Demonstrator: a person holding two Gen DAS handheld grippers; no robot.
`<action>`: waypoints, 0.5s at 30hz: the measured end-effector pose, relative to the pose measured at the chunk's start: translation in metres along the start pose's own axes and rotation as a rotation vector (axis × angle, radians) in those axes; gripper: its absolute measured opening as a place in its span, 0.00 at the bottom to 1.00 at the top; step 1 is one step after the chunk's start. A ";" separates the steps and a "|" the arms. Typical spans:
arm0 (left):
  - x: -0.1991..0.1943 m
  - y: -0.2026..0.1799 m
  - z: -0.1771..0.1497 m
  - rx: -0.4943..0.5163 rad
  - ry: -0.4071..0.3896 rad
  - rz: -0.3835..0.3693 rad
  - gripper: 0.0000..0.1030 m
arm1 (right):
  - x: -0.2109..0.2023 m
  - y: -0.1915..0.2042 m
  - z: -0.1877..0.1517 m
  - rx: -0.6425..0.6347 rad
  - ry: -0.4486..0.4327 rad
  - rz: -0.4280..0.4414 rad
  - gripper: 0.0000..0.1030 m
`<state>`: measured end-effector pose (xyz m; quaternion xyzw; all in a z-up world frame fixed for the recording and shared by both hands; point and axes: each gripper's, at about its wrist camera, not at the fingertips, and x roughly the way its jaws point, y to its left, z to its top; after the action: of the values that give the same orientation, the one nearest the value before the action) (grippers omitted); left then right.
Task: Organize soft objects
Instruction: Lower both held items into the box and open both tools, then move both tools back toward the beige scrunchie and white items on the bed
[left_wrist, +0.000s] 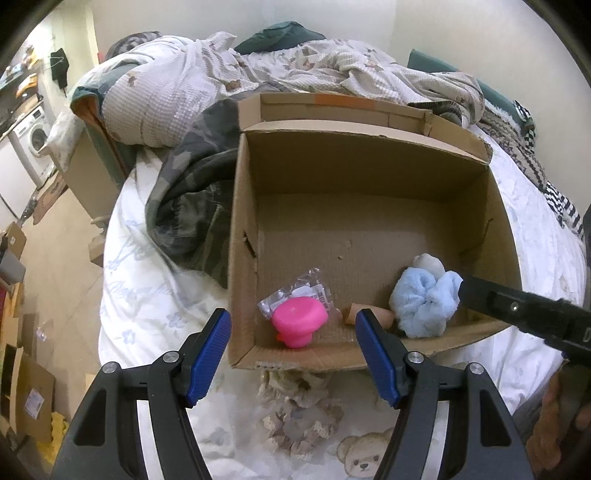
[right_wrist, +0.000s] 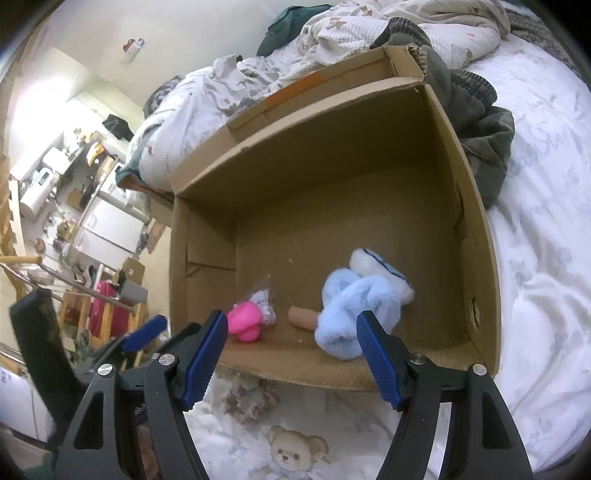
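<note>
Both grippers sit wide open and empty at the near rim of the cardboard box (left_wrist: 369, 173): left gripper (left_wrist: 293, 354), right gripper (right_wrist: 291, 356). Blue fluffy toy (right_wrist: 347, 317) and pink toy (left_wrist: 297, 319) lie inside, against the near wall. A beige scrunchie (left_wrist: 299, 421) is on the sheet under the left gripper. Probably next: drop straight down, pinch the ring's fabric, then lift clear of the rim.
</note>
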<state>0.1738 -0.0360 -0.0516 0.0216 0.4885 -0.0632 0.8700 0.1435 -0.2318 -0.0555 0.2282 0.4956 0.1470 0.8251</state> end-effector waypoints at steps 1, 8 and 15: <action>-0.002 0.002 -0.001 -0.003 -0.001 0.002 0.65 | -0.001 0.001 -0.001 -0.004 0.002 -0.004 0.74; -0.016 0.012 -0.008 -0.027 -0.001 -0.001 0.65 | -0.008 0.003 -0.010 -0.020 0.005 -0.033 0.74; -0.030 0.018 -0.023 -0.043 -0.003 0.002 0.65 | -0.024 0.009 -0.020 -0.047 0.013 -0.032 0.74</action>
<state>0.1419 -0.0130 -0.0386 0.0034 0.4883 -0.0521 0.8711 0.1141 -0.2305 -0.0411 0.1996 0.5010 0.1468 0.8292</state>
